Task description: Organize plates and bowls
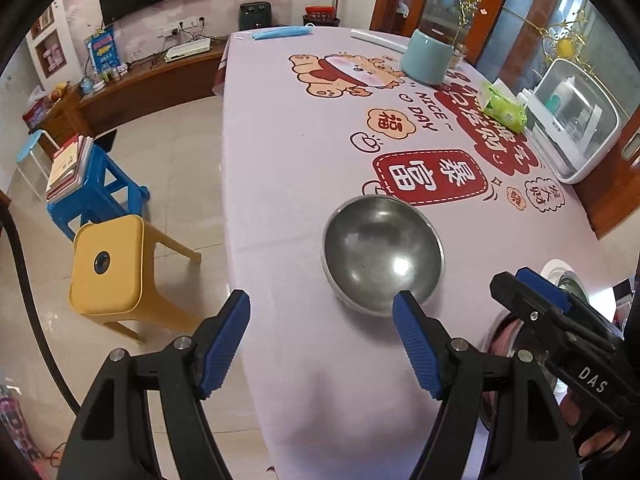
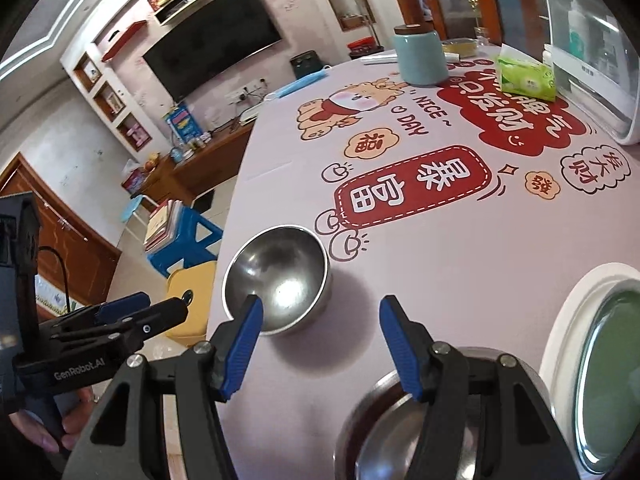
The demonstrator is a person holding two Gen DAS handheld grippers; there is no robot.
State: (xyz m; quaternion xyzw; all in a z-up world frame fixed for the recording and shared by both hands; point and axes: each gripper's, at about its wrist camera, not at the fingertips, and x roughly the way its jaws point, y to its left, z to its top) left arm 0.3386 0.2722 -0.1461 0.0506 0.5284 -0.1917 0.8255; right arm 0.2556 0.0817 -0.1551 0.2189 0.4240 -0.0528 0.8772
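Both grippers hang above the near end of the table with nothing between their blue pads. Left gripper has its jaws spread wide and empty; right gripper is likewise parted, a little less so, and grips nothing.

Under both tools lies the tablecloth, pale pink with red cartoon panels and the words "NICE DAY", and it covers the whole table. Far ahead of the right gripper, at the table's right edge, stands a white cabinet with a clear door.

Just right of the right gripper sits a white plate with a greenish shiny plate on it. Directly beneath that gripper's right finger is a steel bowl, partly hidden by the tool. A second, empty steel bowl stands upright just ahead of the left gripper, its near rim at the tip of that tool's right finger (touching or not, I cannot tell).

Farther ahead stand a teal jar and a green tissue pack. Left of the left gripper, on the floor, is a yellow stool.
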